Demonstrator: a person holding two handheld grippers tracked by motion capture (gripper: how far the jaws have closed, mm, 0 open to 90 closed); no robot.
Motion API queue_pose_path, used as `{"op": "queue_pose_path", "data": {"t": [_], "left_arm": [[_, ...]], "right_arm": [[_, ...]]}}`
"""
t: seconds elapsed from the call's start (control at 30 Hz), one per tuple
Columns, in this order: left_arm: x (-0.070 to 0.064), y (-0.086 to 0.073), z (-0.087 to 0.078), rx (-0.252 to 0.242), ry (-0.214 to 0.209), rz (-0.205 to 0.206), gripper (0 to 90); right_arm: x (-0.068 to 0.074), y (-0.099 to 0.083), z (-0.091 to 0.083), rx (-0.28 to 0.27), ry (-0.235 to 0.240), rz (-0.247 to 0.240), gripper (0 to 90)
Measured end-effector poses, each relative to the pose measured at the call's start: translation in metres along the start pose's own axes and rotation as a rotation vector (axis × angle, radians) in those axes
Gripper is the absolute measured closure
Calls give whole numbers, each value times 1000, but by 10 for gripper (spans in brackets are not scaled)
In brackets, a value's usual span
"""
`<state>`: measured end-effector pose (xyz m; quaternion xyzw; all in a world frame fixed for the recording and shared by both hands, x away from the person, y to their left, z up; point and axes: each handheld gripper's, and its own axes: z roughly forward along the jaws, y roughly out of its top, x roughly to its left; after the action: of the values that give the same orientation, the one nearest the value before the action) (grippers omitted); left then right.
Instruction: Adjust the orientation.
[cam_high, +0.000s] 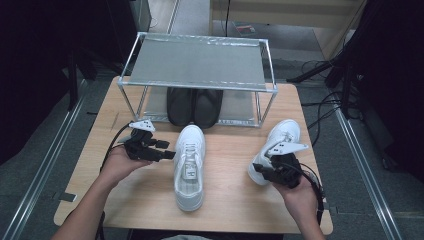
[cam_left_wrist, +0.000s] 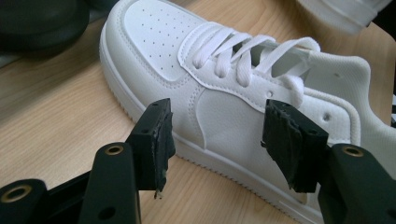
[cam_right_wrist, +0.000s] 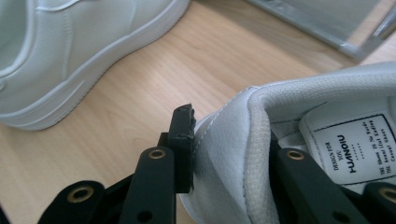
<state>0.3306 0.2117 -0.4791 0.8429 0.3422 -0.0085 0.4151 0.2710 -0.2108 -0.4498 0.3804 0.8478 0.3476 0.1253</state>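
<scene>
Though gripped, collar (cam_right_wrist: 243, 140) between jaws

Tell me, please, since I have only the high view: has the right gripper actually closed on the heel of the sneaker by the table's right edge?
Observer: Yes. In the right gripper view the right gripper clamps the right sneaker at its heel collar, one jaw outside and one inside.
Operator: Thank you. Is the left gripper gripping the middle sneaker?
Observer: No. The left gripper is open, its jaws spread in front of the side of the middle sneaker.
Operator: Is anything readable inside the held shoe?
Observer: A tongue label printed HUANQIU.
</scene>
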Motion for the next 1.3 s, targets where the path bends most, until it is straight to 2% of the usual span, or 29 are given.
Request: {"op": "queue_pose_path", "data": {"t": [0.07, 0.3, 0.53, 0.67, 0.8, 0.97, 1.2, 1.3], "left_arm": [[1, 1, 1, 6, -4, 4, 429], [2, 1, 1, 2, -3, 5, 428], [2, 1, 2, 10, -6, 8, 424], [1, 1, 4, 16, -11, 12, 422], [1, 1, 5, 27, -9, 21, 421], [0, 0, 5, 28, -13, 18, 418], [1, 0, 7, 31, -10, 20, 415], [1, 0, 6, 28, -12, 19, 411]], "right_arm": [[9, 0, 2, 6, 23, -12, 705], [40, 3, 12, 44, 56, -78, 706], [68, 4, 32, 114, 81, -159, 710], [78, 4, 42, 121, 109, -182, 716], [84, 3, 51, 132, 157, -163, 714], [75, 3, 53, 117, 227, -82, 711], [78, 1, 51, 136, 272, -104, 701], [76, 2, 50, 130, 280, -108, 639]]}}
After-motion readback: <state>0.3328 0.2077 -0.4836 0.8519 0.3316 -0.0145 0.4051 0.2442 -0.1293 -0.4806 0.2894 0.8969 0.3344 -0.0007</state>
